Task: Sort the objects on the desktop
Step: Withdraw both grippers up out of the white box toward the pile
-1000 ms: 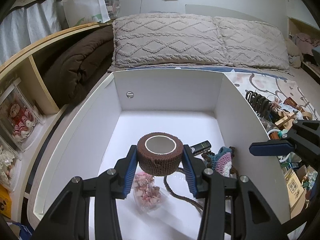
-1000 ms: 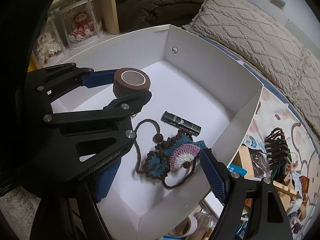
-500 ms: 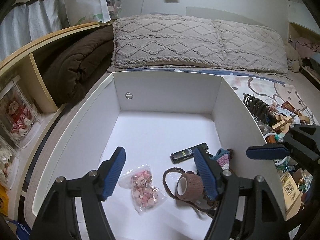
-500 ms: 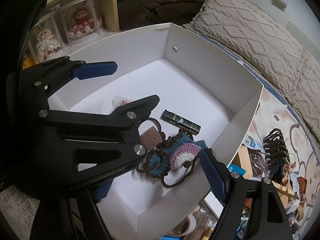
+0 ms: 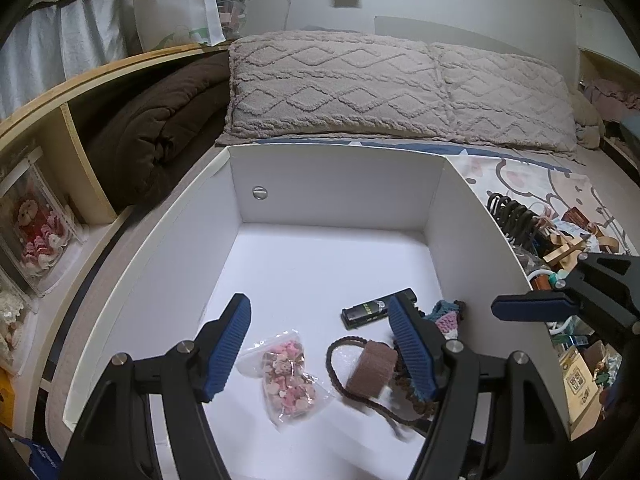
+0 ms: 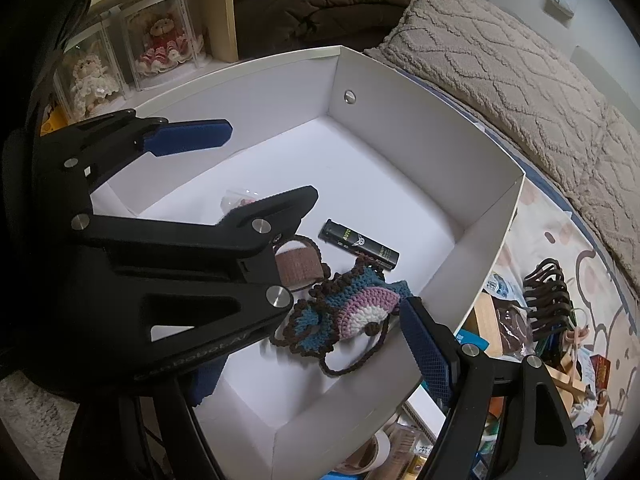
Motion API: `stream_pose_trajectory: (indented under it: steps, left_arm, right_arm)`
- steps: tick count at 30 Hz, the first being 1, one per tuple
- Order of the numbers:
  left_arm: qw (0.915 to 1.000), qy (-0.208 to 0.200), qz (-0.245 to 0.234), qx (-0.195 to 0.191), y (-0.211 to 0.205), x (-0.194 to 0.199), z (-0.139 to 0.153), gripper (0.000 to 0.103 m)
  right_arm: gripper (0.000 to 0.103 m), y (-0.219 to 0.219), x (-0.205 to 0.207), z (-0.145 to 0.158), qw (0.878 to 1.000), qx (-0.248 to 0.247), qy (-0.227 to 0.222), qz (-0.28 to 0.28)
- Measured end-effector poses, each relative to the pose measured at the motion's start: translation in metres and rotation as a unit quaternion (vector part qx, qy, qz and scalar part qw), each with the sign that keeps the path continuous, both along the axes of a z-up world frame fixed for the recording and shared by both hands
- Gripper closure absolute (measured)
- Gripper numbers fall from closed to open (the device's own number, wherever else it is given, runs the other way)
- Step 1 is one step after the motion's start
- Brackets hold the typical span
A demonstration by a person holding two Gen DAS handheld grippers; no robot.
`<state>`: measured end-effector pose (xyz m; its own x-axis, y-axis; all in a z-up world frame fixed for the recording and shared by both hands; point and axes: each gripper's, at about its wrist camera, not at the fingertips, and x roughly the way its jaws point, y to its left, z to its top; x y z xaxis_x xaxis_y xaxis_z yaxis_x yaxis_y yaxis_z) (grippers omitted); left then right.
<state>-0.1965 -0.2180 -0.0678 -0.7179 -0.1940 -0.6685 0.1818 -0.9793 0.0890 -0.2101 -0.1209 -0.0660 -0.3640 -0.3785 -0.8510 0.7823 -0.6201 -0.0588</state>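
Observation:
A white open box holds a brown roll, a clear bag of pink sweets, a black tube and a crocheted pouch with a brown cord. My left gripper hangs over the box floor, its jaws opening with nothing gripped. The roll lies on its side on the floor, just inside the right finger. In the right wrist view the left gripper covers part of the roll. My right gripper stands open above the pouch, holding nothing; its left finger is mostly hidden.
Right of the box lies a pile of clutter: dark hair claws, wooden pieces, small boxes, and a tape roll. Pillows lie behind the box. A wooden shelf with dolls in clear cases runs along the left.
The left gripper has let go of the brown roll, which dropped to the box floor and tipped on its side beside the pouch's cord. The jaws have spread wide. The right gripper kept still.

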Motion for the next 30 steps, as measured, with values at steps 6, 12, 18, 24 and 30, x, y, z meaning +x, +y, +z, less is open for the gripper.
stream_pose_trajectory:
  steps: [6, 12, 18, 24, 30]
  left_arm:
    - [0.9998, 0.014, 0.013, -0.001, -0.005, 0.005, 0.005, 0.016]
    - [0.9977, 0.046, 0.05, -0.006, -0.016, 0.015, 0.016, 0.006]
    - [0.9953, 0.07, 0.067, -0.003, -0.023, 0.023, 0.026, 0.0]
    - [0.9941, 0.081, 0.072, -0.008, -0.023, 0.028, 0.032, 0.0]
    - [0.9914, 0.1, 0.083, -0.013, -0.021, 0.038, 0.043, 0.0]
  right_arm:
    - [0.017, 0.001, -0.002, 0.001, 1.0, -0.005, 0.012, -0.006]
    - [0.005, 0.004, -0.001, 0.007, 0.999, -0.018, 0.042, -0.006]
    - [0.0, 0.011, -0.003, 0.012, 0.997, -0.04, 0.056, -0.017]
    - [0.0, 0.024, -0.004, 0.026, 0.994, -0.083, 0.067, -0.038]
    - [0.0, 0.038, -0.002, 0.04, 0.99, -0.106, 0.08, -0.057]
